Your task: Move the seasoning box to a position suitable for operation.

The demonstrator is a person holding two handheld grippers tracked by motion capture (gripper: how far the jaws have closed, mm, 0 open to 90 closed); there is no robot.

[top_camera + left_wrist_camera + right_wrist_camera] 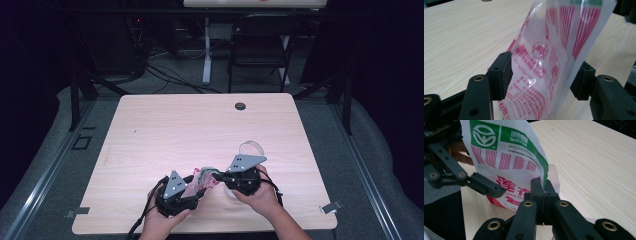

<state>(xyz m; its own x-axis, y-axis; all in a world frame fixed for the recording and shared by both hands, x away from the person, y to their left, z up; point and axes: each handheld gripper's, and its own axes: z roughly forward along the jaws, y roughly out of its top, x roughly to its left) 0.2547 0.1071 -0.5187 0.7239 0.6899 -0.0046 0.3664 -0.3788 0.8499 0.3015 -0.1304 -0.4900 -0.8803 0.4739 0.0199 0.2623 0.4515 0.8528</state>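
I am pinching the edge of the plastic bag (pixel 506 162) with my right gripper (pixel 541 185), jaws clamped together. My left gripper (pixel 544 77) is standing open around the bag, its pads (pixel 503 72) off the film. The bag is hanging over the near table (pixel 165 125). At twelve o'clock, a round grommet (pixel 240 106) is lying well apart; at one o'clock, a clear strip (pixel 251 147) curls just beyond my right hand (pixel 257 195).

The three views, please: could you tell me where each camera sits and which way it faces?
High view: above the person's side, looking forward and down on the table; forearms, both hands, left hand-held gripper and right hand-held gripper enter from below.
Left gripper view: rides the left hand-held gripper, looking along its open jaws at the printed bag between them.
Right gripper view: rides the right hand-held gripper, jaws shut on the bag's edge.
All three views share the bag and the table.
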